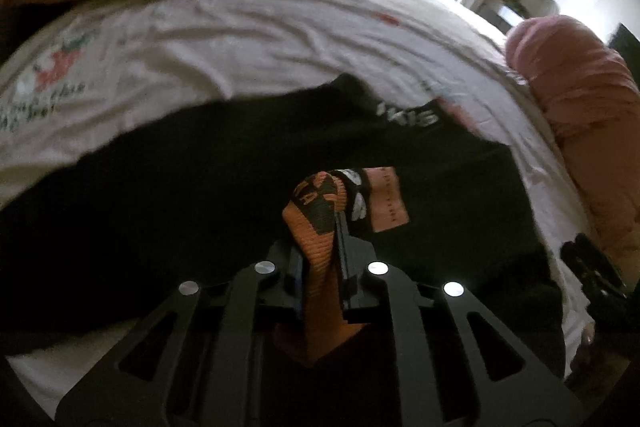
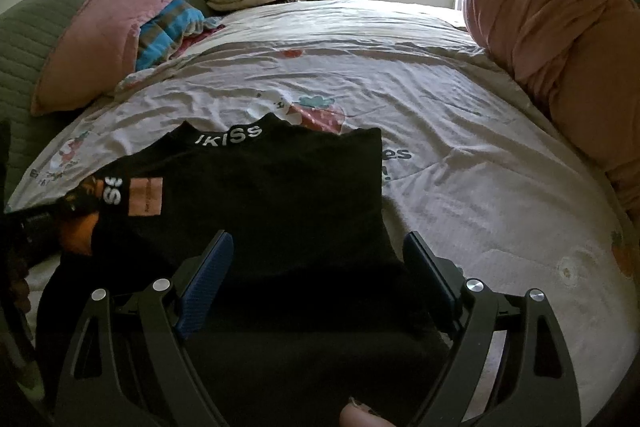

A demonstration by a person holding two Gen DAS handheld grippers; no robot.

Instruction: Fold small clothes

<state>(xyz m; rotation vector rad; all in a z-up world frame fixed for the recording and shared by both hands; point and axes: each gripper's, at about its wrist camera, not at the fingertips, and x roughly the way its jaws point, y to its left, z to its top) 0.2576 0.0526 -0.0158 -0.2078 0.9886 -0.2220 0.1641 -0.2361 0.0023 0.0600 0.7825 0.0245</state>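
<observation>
I see a soft black top (image 2: pixel 272 195) lying flat on the wrinkly white bed cover (image 2: pixel 460 131). My left gripper (image 1: pixel 320 223) is pinched shut on its orange and black ribbed cuff (image 1: pixel 316 211), bunched up at 12 o'clock from the fingers. That may be a sleeve end; the picture is blurry. My right gripper (image 2: pixel 316 259) is wide open and holds nothing, with the top spreading from between its fingers up to 12 o'clock.
</observation>
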